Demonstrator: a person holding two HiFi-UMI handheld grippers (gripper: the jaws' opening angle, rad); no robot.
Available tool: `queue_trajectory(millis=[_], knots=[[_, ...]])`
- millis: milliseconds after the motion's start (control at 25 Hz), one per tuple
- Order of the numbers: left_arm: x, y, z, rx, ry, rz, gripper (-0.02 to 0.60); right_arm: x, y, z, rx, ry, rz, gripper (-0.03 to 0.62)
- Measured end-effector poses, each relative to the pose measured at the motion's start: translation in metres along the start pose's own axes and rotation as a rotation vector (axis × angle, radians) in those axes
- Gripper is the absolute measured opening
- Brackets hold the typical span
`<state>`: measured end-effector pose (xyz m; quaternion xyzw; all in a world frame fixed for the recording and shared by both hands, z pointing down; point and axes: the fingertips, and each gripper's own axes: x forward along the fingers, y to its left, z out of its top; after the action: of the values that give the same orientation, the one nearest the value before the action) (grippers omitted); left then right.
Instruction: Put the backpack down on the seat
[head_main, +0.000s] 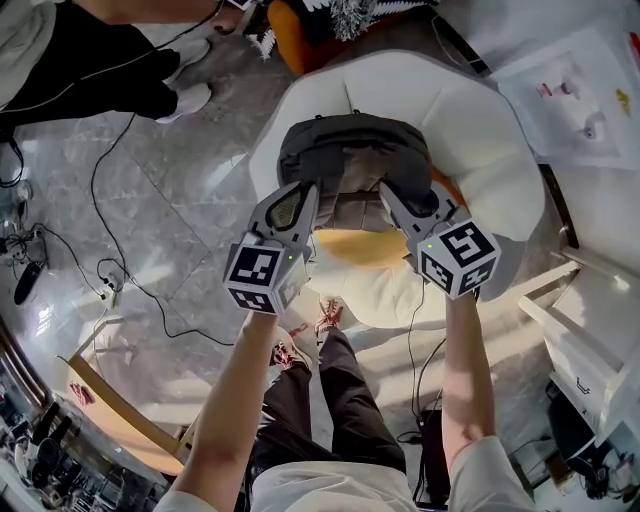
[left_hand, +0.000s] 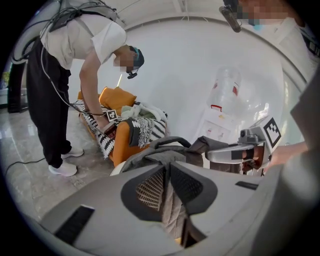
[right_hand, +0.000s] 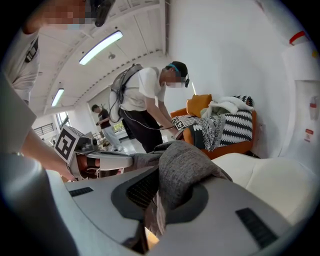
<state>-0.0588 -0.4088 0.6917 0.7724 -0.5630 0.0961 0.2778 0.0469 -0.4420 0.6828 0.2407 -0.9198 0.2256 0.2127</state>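
Both grippers held the grey backpack (head_main: 352, 150) over the white seat (head_main: 490, 130), close to its backrest. The jaws of the left gripper (head_main: 303, 200) were clenched on the backpack's fabric, and the jaws of the right gripper (head_main: 393, 200) gripped it too.

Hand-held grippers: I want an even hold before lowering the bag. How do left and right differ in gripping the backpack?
The left hand-held gripper pinches a thin, flat layer of the backpack; the right hand-held gripper clamps a thick fold that bulges over its jaws. The left holds the bag's left side, the right its right side. Both are shut on fabric above the white seat.
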Motion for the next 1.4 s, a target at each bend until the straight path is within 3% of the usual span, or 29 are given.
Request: queue_trajectory(millis=[640,1000,1400], knots=[[0.040,0.025,-0.010,-0.042,0.038,0.062,0.051,0.033,-0.025,-0.023,0.007,0.069,0.026,0.031],[0.060,0.040,-0.010,0.001,0.029,0.062,0.051,0.050,-0.038,-0.029,0.067,0.046,0.037,0.031],[0.093,0.057,-0.011,0.038,0.076,0.058,0.052,0.067,-0.062,-0.040,0.095,0.095,-0.006,0.032]])
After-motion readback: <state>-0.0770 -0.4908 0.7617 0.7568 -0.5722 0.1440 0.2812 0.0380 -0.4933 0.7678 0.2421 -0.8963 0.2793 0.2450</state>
